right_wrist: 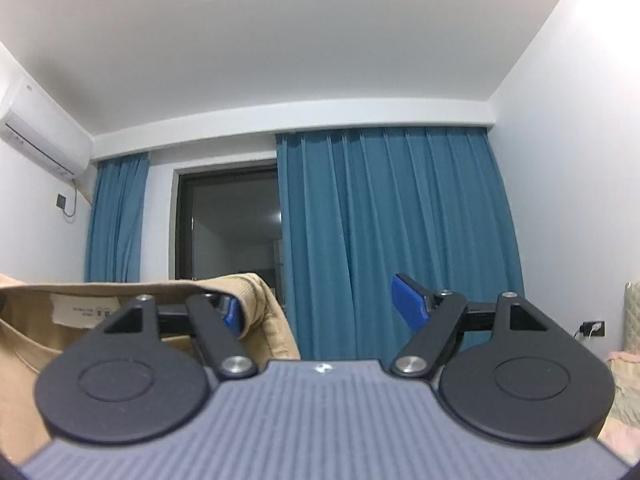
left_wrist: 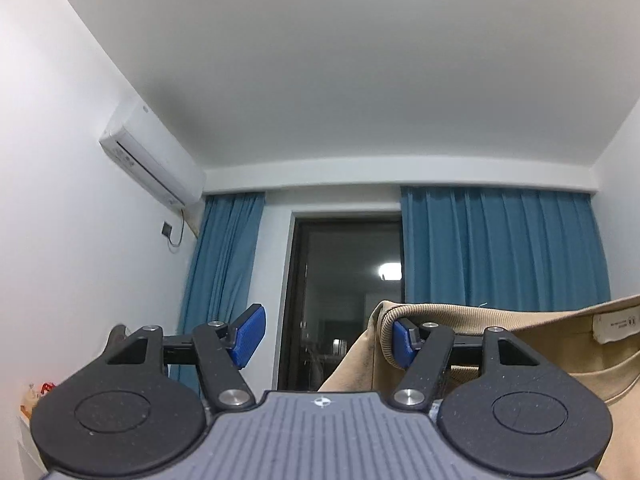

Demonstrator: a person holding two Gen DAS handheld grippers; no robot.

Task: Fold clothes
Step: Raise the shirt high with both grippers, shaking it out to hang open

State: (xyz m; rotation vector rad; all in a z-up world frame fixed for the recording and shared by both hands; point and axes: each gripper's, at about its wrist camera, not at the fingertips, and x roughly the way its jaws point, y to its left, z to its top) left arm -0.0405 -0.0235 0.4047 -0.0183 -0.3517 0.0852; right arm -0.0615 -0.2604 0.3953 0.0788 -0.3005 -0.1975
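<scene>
A tan knit garment (left_wrist: 552, 360) with a ribbed neckline hangs raised in the air, and both views point up toward the ceiling. My left gripper (left_wrist: 326, 336) is open, and the neckline's end is hooked over its right blue pad (left_wrist: 403, 342). My right gripper (right_wrist: 320, 310) is open too, with the garment (right_wrist: 28, 344) draped over its left blue pad (right_wrist: 231, 316). A white label (right_wrist: 84, 308) shows inside the neck, also visible as the label (left_wrist: 616, 322) in the left wrist view. The garment's lower part is hidden.
Blue curtains (right_wrist: 392, 232) flank a dark glass door (left_wrist: 344, 304) straight ahead. An air conditioner (left_wrist: 152, 160) hangs on the left wall. Pale bedding (right_wrist: 628, 380) lies at the far right, and a small white shelf with items (left_wrist: 32, 400) stands low on the left.
</scene>
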